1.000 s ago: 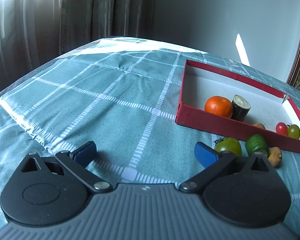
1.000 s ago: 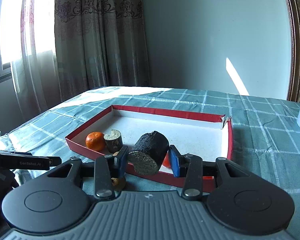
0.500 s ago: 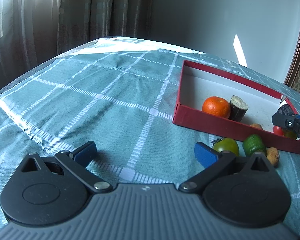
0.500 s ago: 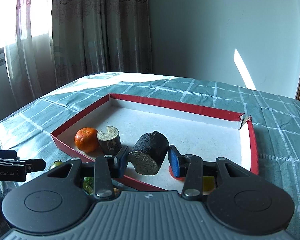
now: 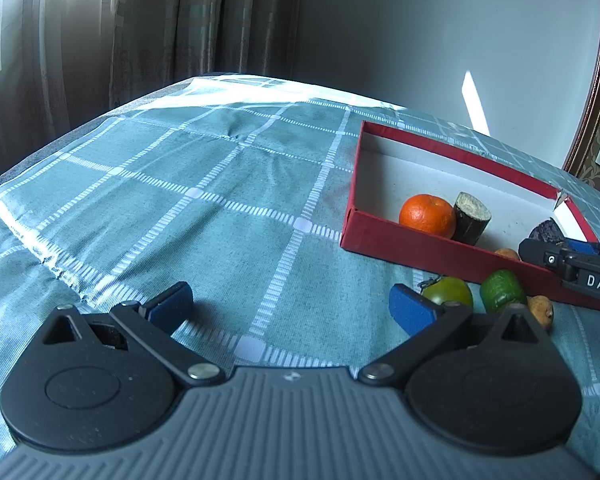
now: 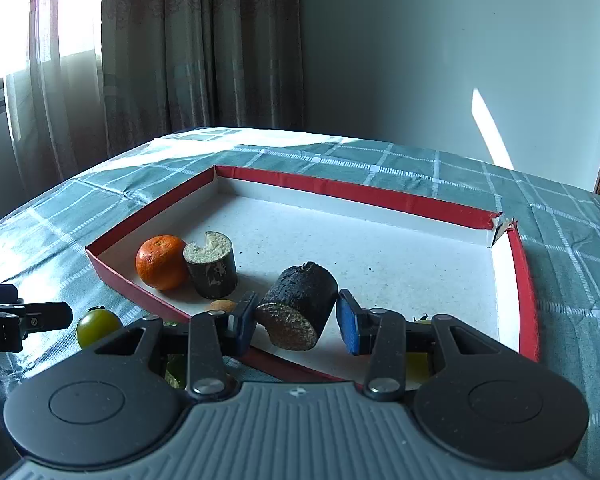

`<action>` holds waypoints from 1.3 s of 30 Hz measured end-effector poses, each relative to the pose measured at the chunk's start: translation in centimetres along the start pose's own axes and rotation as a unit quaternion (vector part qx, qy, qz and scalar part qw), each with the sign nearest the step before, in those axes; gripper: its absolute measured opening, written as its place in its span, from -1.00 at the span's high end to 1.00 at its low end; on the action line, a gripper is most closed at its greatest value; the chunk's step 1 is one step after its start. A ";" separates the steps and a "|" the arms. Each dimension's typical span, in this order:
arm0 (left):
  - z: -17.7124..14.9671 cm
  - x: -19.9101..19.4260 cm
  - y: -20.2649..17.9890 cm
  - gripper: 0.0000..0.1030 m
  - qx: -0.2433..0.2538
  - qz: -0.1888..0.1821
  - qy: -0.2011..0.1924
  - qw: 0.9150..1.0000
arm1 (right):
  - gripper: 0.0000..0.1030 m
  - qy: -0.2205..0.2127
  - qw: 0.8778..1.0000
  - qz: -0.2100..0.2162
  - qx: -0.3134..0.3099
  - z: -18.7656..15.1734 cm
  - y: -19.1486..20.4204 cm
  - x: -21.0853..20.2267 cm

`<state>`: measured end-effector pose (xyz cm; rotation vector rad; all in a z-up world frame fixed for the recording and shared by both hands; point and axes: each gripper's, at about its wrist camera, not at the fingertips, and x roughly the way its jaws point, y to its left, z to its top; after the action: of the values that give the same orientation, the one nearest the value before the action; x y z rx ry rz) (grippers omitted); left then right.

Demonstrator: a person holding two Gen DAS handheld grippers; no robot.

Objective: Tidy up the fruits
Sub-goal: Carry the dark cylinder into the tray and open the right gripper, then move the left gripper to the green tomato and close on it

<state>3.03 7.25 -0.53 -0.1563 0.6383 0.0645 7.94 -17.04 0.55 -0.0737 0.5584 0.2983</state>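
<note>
My right gripper point(image 6: 296, 320) is shut on a dark cylindrical fruit chunk point(image 6: 300, 306) and holds it over the near edge of the red tray point(image 6: 356, 194). In the tray lie an orange point(image 6: 160, 262) and a second dark cut chunk point(image 6: 212, 264). My left gripper point(image 5: 290, 306) is open and empty above the cloth, left of the tray point(image 5: 452, 152). A green tomato point(image 5: 448, 290), a green fruit point(image 5: 502, 290) and a small brown fruit point(image 5: 542, 310) lie on the cloth in front of the tray. The right gripper's finger point(image 5: 572, 262) shows at the right edge.
A teal checked cloth point(image 5: 220, 200) covers the table. Curtains point(image 6: 180, 48) and a window stand behind on the left, a plain wall at the back. A small brown fruit point(image 6: 220, 305) and yellowish fruit point(image 6: 418, 362) sit in the tray's near part, partly hidden by my fingers.
My right gripper has moved forward and up over the tray with the dark chunk, and it now shows in the left wrist view. The left gripper has shifted slightly.
</note>
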 end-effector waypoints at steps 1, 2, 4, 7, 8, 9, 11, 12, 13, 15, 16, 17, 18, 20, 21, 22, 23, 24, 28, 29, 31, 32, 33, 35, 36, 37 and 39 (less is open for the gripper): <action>0.0 0.0 0.0 -1.00 0.000 0.000 0.000 1.000 | 0.19 -0.001 1.000 0.000 0.000 0.0 0.0 0.0; 0.0 0.0 0.0 -1.00 0.000 0.000 0.000 1.000 | 0.18 -0.001 1.000 0.002 0.002 0.0 0.0 0.0; 0.0 0.0 0.0 -1.00 0.000 0.001 0.000 1.000 | 0.18 -0.002 1.000 0.005 0.005 0.0 -0.2 0.0; 0.0 0.1 -0.1 -1.00 0.003 0.003 0.002 1.000 | 0.18 -0.004 1.000 0.003 0.005 -0.1 -0.2 0.0; 0.0 0.1 -0.1 -1.00 0.003 0.003 0.002 1.000 | 0.18 -0.005 1.000 0.003 0.004 -0.1 -0.2 -0.1; 0.0 0.1 -0.1 -1.00 0.004 0.003 0.002 1.000 | 0.19 -0.006 1.000 0.003 0.005 -0.1 -0.2 -0.1; -0.1 0.1 -0.1 -1.00 0.004 0.003 0.002 1.000 | 0.19 -0.008 1.000 0.004 0.009 -0.2 -0.3 -0.2; -0.1 0.1 -0.1 -1.00 0.004 0.003 0.002 1.000 | 0.17 -0.009 1.000 0.003 0.010 -0.2 -0.3 -0.2; -0.1 0.1 -0.1 -1.00 0.004 0.003 0.002 1.000 | 0.13 -0.009 1.000 0.003 0.011 -0.2 -0.4 -0.3; 0.0 0.1 -0.1 -1.00 0.003 0.003 0.002 1.000 | -0.01 -0.015 1.000 0.000 0.013 -0.3 -0.4 -0.6; 0.0 0.1 -0.1 -1.00 0.003 0.003 0.002 1.000 | -0.02 -0.018 1.000 -0.004 0.016 -0.3 -0.5 -0.9; 0.0 0.2 -0.1 -1.00 0.003 0.003 0.002 1.000 | -0.03 -0.021 1.000 -0.004 0.021 -0.4 -0.6 -1.2; 0.0 0.2 -0.1 -1.00 0.003 0.003 0.002 1.000 | -0.03 -0.023 0.999 -0.004 0.027 -0.5 -0.8 -1.6; -0.1 0.2 -0.1 -1.00 0.003 0.003 0.003 1.000 | -0.03 -0.028 0.999 -0.008 0.038 -0.9 -1.2 -2.4; -0.1 0.2 -0.1 -1.00 0.003 0.003 0.002 1.000 | -0.03 -0.033 0.998 -0.010 0.045 -1.2 -1.6 -3.1; -0.1 0.2 -0.1 -1.00 0.003 0.002 0.002 1.000 | -0.03 -0.040 0.998 -0.011 0.052 -1.5 -1.9 -3.8; -0.1 0.2 -0.1 -1.00 0.002 0.001 0.001 1.000 | -0.03 -0.048 0.997 -0.012 0.060 -1.9 -2.3 -4.6; -0.1 0.1 0.0 -1.00 0.000 0.000 0.000 1.000 | -0.03 -0.056 0.996 -0.014 0.067 -2.2 -2.7 -5.3; -0.4 -0.9 0.4 -1.00 -0.010 -0.011 -0.025 1.000 | -0.03 -0.080 0.992 -0.024 0.097 -4.1 -4.5 -8.1; -0.4 -1.1 0.4 -1.00 -0.010 -0.020 -0.029 0.999 | -0.03 -0.083 0.991 -0.026 0.104 -4.5 -5.0 -8.6; -0.5 -1.6 0.1 -1.00 0.004 -0.039 -0.042 0.998 | -0.05 -0.095 0.987 -0.025 0.128 -5.2 -6.1 -9.7; -0.6 -1.9 -0.3 -1.00 0.016 -0.046 -0.049 0.998 | -0.06 -0.101 0.985 -0.024 0.138 -5.5 -6.5 -10.2; -0.7 -2.2 -0.8 -1.00 0.032 -0.052 -0.056 0.997 | -0.12 -0.106 0.983 -0.025 0.147 -5.8 -6.9 -10.5; -1.0 -2.6 -2.0 -1.00 0.069 -0.063 -0.064 0.994 | -0.16 -0.109 0.979 -0.020 0.169 -6.0 -7.7 -10.5; -1.1 -2.8 -2.7 -1.00 0.090 -0.068 -0.065 0.991 | -0.16 -0.107 0.978 -0.016 0.178 -6.0 -8.0 -10.4; -1.2 -2.9 -3.4 -1.00 0.109 -0.069 -0.065 0.989 | -0.16 -0.101 0.977 -0.014 0.184 -6.1 -8.3 -10.2; -1.5 -2.9 -4.5 -0.95 0.139 -0.063 -0.065 0.986 | -0.16 -0.096 0.977 -0.009 0.189 -6.2 -8.5 -10.0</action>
<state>0.38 2.51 0.60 0.0775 0.5007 -0.1365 -0.72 -28.67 0.52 0.3147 0.4141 0.1749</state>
